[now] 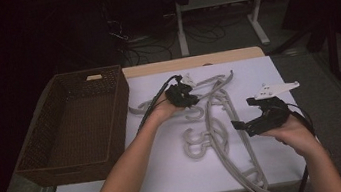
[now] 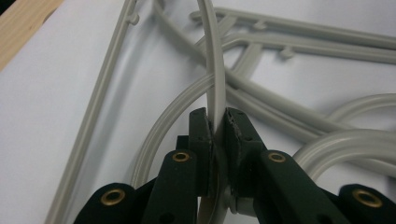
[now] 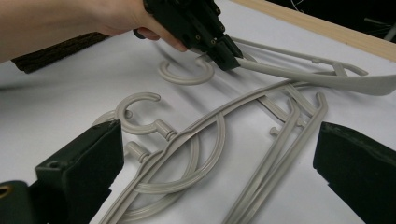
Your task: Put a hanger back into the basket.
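Left gripper (image 1: 182, 96) was clamped on the arm of one grey plastic hanger (image 2: 215, 70), near the far middle of the white table (image 1: 170, 177). The hanger's lower run was hidden behind the jaws. Right gripper (image 1: 257, 120) hovered with jaws wide, holding nothing. The other hangers (image 3: 196, 140) lay tangled, their ends cut off. The wicker basket (image 1: 72, 125) stood at the left, its inside dim.

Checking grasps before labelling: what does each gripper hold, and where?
Left gripper: grey plastic hanger, pinched on its curved arm. Right gripper: open, nothing.
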A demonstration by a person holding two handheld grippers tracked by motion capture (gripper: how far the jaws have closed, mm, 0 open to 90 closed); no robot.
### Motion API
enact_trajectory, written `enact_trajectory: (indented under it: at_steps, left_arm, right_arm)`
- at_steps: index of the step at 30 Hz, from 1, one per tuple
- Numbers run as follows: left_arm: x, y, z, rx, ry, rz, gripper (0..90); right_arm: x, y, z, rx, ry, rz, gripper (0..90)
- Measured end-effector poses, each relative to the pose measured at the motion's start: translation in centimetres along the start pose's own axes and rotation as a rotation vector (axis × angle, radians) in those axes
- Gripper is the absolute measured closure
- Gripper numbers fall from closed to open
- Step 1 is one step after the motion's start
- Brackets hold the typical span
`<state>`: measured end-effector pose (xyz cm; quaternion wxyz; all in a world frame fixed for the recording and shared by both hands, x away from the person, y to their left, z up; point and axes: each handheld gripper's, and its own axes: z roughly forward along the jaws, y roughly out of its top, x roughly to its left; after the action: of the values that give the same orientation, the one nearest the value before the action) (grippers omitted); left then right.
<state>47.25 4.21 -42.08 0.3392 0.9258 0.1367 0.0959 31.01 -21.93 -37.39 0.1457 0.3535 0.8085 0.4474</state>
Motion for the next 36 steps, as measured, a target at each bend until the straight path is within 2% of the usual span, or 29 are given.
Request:
enact_trajectory:
  at_steps: [6, 10, 15, 20, 23, 28, 31, 32, 36]
  left_arm:
    - [-1.7, 1.1, -1.0, -0.043, -0.060, 0.054, 82.2]
    - [-3.6, 1.6, -1.8, -0.062, -0.113, 0.102, 82.3]
    - [-6.2, 1.0, -2.5, -0.073, -0.170, 0.157, 82.3]
    - [-8.4, -0.4, -2.8, -0.080, -0.256, 0.170, 82.2]
    - [-9.0, -1.3, -2.8, -0.079, -0.287, 0.159, 82.1]
    - [-9.0, -2.5, -2.6, -0.067, -0.303, 0.116, 80.8]
    - [-8.5, -2.8, -3.0, -0.087, -0.318, 0.082, 74.3]
    - [-8.4, -2.8, -3.3, -0.094, -0.311, 0.075, 71.5]
    - [-7.7, -3.0, -5.2, -0.143, -0.295, 0.006, 56.9]
  right_arm:
    - [-0.1, 0.1, -0.4, -0.008, -0.007, 0.001, 1.4]
    - [-0.2, 0.1, -0.7, -0.016, -0.014, 0.001, 1.4]
    - [-0.2, 0.2, -1.3, -0.028, -0.024, 0.001, 1.4]
    - [-0.2, 0.2, -1.3, -0.025, -0.027, 0.001, 1.4]
    - [-0.1, 0.2, -1.1, -0.019, -0.027, -0.002, 1.4]
    - [-0.1, 0.1, -1.0, -0.015, -0.026, 0.002, 1.4]
    - [-0.1, 0.1, -0.9, -0.013, -0.026, 0.000, 1.4]
    - [-0.2, 0.1, -0.9, -0.013, -0.025, -0.001, 1.4]
    - [-0.2, 0.2, -0.7, -0.008, -0.018, -0.004, 2.7]
